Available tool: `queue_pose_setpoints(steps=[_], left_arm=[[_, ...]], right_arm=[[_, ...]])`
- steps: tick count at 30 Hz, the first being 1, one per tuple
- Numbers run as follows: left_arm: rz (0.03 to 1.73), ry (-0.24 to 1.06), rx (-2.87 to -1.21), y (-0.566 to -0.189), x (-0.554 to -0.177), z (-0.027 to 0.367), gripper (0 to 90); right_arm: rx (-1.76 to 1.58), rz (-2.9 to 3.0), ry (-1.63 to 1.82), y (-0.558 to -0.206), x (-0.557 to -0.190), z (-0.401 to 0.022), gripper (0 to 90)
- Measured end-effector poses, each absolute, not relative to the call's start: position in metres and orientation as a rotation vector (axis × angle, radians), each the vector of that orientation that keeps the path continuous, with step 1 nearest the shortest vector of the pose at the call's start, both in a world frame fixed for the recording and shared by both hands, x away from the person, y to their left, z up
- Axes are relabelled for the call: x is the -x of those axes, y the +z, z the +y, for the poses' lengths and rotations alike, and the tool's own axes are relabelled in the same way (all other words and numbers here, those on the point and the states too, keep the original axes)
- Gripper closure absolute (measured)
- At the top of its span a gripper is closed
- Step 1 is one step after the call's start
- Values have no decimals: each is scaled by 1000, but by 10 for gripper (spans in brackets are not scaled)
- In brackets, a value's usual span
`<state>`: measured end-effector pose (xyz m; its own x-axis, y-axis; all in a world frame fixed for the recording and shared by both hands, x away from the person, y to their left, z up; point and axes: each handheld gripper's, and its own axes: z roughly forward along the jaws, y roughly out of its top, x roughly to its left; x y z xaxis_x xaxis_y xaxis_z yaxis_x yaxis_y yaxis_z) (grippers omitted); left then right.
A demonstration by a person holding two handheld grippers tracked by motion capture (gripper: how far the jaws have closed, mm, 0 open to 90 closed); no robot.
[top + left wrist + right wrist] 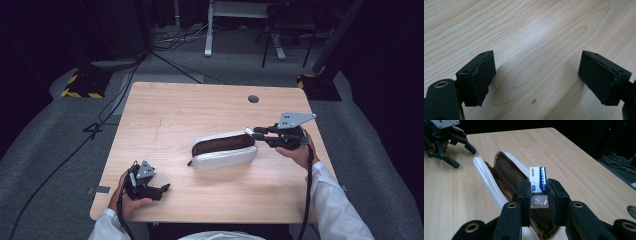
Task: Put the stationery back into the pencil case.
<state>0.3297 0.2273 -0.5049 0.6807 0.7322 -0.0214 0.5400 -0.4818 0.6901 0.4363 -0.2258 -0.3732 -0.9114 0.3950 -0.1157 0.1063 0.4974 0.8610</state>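
Eraser (537, 180) sits pinched between my right gripper (538, 192) pads, held by its lower half just above the open white pencil case (225, 150); it looks light, slightly rubbery (the sleeve may be slick), so gripping its flat sides suits. My right hand (298, 154) reaches level, and farther off my left gripper (159, 190) rests wide open, empty, on the table (200, 100)

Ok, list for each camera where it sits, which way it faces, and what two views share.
High view: above the person's side, looking forward and down on the table; forearms, both hands show.
Left gripper view: rides the left hand-held gripper, looking down at bare wood between open jaws.
Right gripper view: rides the right hand-held gripper, clamped on an eraser over the open pencil case.
Shared: high and right gripper views both show the pencil case and left hand-held gripper.
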Motion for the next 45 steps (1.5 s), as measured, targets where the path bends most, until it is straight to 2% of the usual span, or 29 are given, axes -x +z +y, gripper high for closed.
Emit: queue_pose_setpoints(steps=[20, 45], left_arm=[[962, 366, -2212, -505, -330, 228, 149], [966, 363, -2210, -505, -330, 228, 149]], right_arm=[[-294, 2612, 1286, -397, -450, -172, 737], [-355, 2608, 1252, -407, -452, -178, 672]])
